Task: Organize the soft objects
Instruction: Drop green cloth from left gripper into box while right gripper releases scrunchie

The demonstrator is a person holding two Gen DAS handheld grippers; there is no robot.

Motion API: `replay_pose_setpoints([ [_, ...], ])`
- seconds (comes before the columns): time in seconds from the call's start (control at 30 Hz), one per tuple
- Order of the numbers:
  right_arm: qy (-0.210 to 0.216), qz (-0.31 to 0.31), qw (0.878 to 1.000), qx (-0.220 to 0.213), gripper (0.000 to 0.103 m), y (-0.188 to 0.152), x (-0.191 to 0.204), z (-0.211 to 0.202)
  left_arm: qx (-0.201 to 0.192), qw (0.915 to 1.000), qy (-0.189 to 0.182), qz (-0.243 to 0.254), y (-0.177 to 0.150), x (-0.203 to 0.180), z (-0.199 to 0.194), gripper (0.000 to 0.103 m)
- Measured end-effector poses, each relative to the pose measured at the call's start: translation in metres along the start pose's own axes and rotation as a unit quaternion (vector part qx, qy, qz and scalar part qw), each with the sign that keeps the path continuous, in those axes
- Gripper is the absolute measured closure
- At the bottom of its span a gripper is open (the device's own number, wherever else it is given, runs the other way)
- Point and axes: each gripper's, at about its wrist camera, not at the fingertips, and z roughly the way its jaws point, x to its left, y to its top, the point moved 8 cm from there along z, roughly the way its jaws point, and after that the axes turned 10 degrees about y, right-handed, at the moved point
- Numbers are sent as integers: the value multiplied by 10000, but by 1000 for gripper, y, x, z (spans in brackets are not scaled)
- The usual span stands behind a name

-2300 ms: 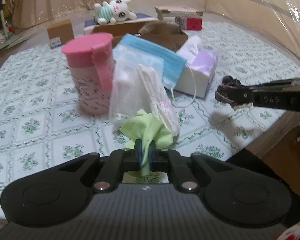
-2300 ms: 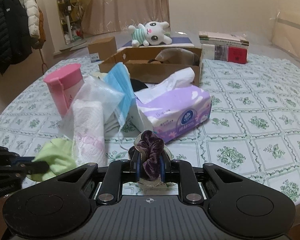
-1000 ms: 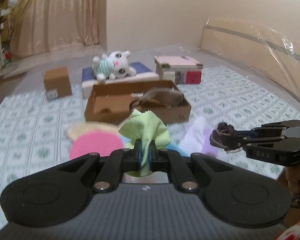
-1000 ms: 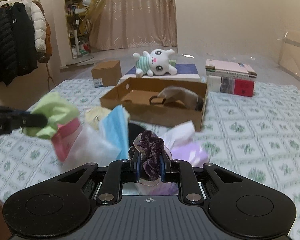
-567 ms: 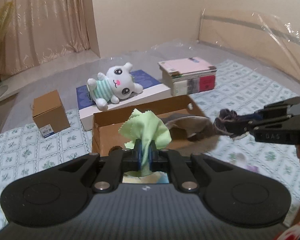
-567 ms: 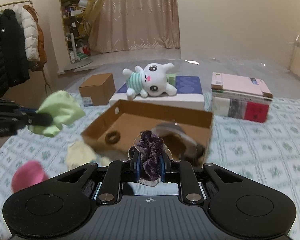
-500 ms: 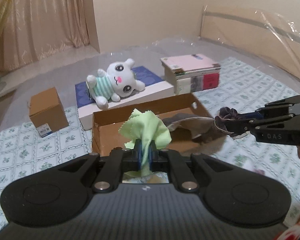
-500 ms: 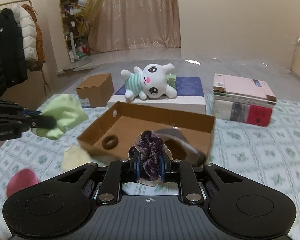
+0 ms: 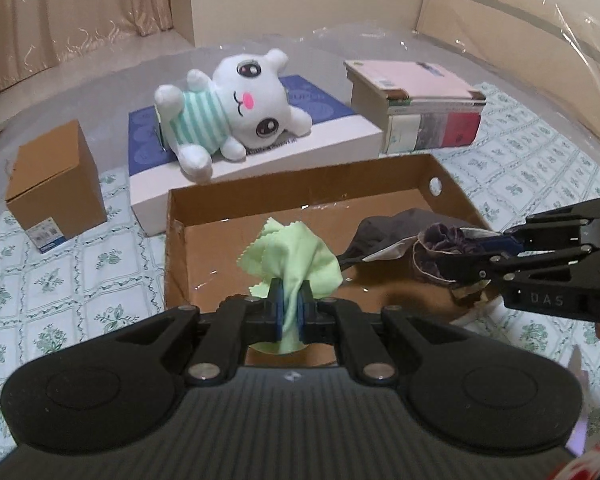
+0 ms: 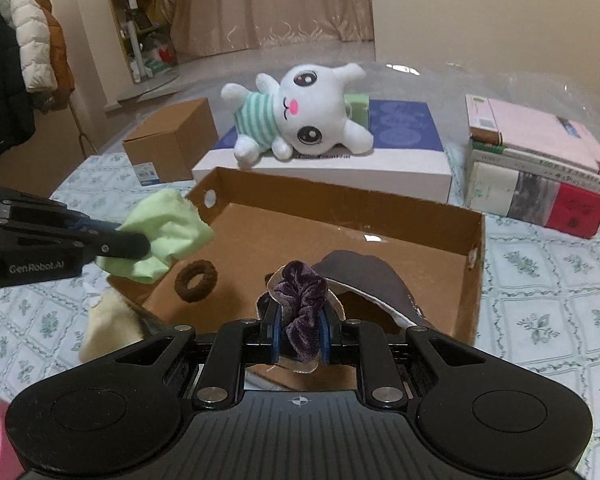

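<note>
Over the box, both tongs pinch cloth and scrunchie

It was a lived-in home, likely a bedroom: puffer coats hung on a rack, long beige curtains covered the far wall, a plush bunny lay beside stacked books, and a green-flowered quilted cover spread underneath.
</note>
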Motion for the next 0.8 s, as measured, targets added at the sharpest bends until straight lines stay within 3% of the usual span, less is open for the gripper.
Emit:
replay_pose_setpoints([
  [0.1, -22, -19, 10000, 30, 85, 0, -2, 9, 50, 10000, -10, -3, 1, -2, 11, 95],
  [0.17, -1, -28, 10000, 30, 84, 0, -3, 13, 58, 10000, -49, 11, 2, -5, 16, 88],
  [0.23, 43, -12, 10000, 53, 81, 0, -5, 17, 67, 9999, -25, 74, 3, -7, 18, 66],
  [0.3, 50, 22, 10000, 52, 68, 0, -6, 20, 15, 9999, 4, 137, 4, -8, 18, 66],
  [0.47, 16, -36, 10000, 2, 61, -1, -6, 19, -34, 9999, 20, 113, 5, -4, 10, 66],
  [0.6, -10, -8, 10000, -90, 46, 1, -5, 12, -76, 10000, 32, 36, 5, 2, 0, 66],
  [0.8, -29, 120, 9996, -238, 45, 5, 2, -15, -241, 9996, 24, -162, 8, 9, -32, 66],
])
